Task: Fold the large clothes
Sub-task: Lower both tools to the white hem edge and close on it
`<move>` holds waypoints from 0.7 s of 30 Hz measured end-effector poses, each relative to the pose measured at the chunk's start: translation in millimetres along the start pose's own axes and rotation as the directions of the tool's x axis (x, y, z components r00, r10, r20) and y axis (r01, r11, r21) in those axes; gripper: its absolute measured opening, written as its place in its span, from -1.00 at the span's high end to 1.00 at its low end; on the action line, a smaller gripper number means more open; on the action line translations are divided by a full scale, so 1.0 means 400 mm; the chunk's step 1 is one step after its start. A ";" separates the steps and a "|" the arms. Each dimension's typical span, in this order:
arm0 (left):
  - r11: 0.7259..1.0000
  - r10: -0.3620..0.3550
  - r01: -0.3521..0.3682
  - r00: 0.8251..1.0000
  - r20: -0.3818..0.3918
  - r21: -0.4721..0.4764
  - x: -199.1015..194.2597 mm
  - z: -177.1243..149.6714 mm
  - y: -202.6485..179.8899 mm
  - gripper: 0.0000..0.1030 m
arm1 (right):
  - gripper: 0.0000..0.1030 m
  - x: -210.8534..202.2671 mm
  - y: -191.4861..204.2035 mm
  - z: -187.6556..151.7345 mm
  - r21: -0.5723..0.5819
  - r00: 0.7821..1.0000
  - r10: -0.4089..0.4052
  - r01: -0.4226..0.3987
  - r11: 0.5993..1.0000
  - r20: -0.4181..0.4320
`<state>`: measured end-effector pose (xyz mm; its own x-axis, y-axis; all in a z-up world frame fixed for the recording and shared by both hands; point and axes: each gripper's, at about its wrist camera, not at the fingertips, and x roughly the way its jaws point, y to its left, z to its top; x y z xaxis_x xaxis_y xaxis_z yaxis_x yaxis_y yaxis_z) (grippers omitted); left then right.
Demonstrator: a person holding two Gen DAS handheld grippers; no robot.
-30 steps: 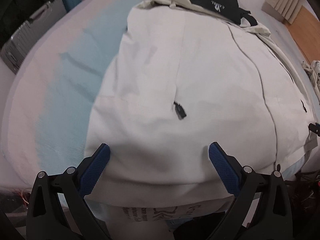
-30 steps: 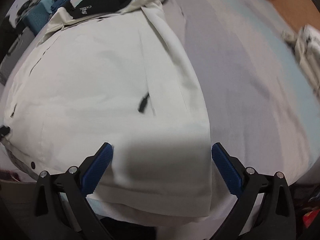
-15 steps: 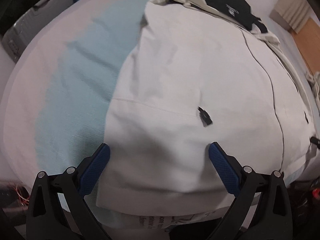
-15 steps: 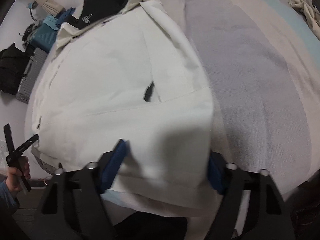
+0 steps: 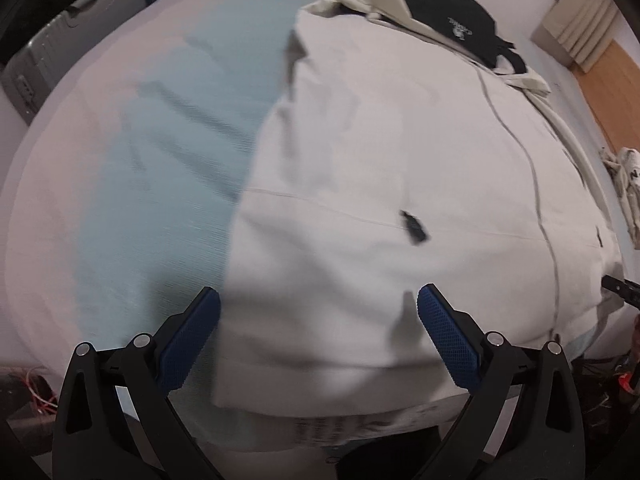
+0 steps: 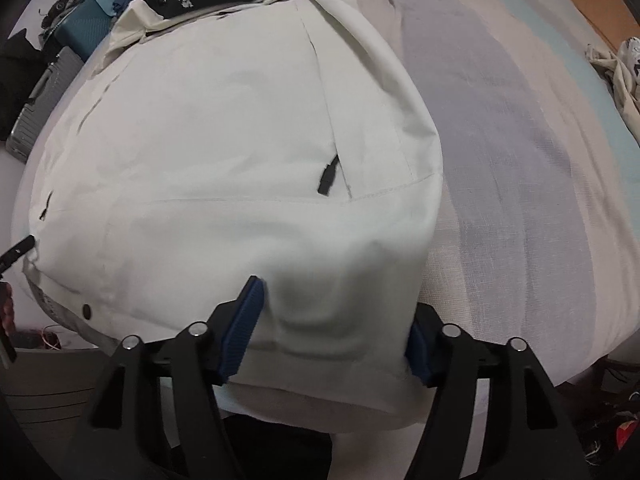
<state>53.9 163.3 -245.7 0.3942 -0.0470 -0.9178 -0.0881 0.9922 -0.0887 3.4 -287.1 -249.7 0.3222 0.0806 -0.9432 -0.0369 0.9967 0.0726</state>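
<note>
Suitcase [image 5: 60, 46]: grey, stood off the far-left side of the bed in the left wrist view; it also showed at the left edge of the right wrist view [image 6: 38, 108].
Bed [image 5: 120, 184]: covered in a sheet with pale blue, lilac and off-white stripes, and carried the jacket.
Left tongs [image 5: 320, 332]: spread wide, gripping nothing; the left blue pad [image 5: 188, 340] hung over the blue stripe just beside the jacket's left edge, the right pad over the jacket's hem area.
Jacket [image 5: 400, 168]: large, cream-white, lay spread flat on the bed with its hem at the near edge and its collar at the far end; a dark zipper ran down its length, right of centre in the left wrist view.
Zipper pull [image 5: 414, 228]: small, black, lay on the jacket front beside a pocket seam.
Lining [image 5: 456, 28]: black with a small white logo, showed at the far collar end.
Right tongs [image 6: 332, 328]: part-way closed around a raised bunch of the jacket [image 6: 240, 160] at its near right corner; the left pad [image 6: 244, 324] touched the cloth, the right one sat half hidden behind the fold. Whether the cloth was firmly pinched could not be told.
Floor [image 5: 612, 96]: wood, beyond the bed's right side.
</note>
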 end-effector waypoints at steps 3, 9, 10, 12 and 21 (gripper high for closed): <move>1.000 -0.003 0.003 1.000 -0.005 -0.016 0.002 0.016 0.025 -0.88 | -0.27 0.014 -0.005 0.004 0.029 1.000 0.008 -0.008 1.000 0.000; 0.999 -0.006 0.008 0.998 -0.065 0.033 0.047 0.019 0.007 -0.86 | -0.37 0.030 -0.005 0.006 0.046 1.000 0.003 -0.002 0.999 -0.006; 0.999 -0.016 0.018 0.998 -0.065 0.033 0.044 0.019 0.002 -0.85 | -0.37 0.033 -0.004 0.010 0.047 1.000 0.005 -0.004 0.999 -0.012; 0.999 -0.026 0.029 0.998 -0.060 0.039 0.037 0.014 -0.016 -0.68 | -0.35 0.032 -0.011 0.011 0.051 1.000 0.015 -0.014 0.999 -0.024; 0.995 -0.035 0.041 0.998 -0.061 0.096 -0.004 0.001 -0.052 0.84 | 0.68 0.016 -0.022 0.031 0.113 0.997 0.050 -0.044 0.993 -0.051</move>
<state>55.6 142.6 -242.2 0.3405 -0.0887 -0.9361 0.0161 0.9959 -0.0885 17.5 -295.2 -252.4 0.2713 0.1296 -0.9537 0.0559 0.9871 0.1501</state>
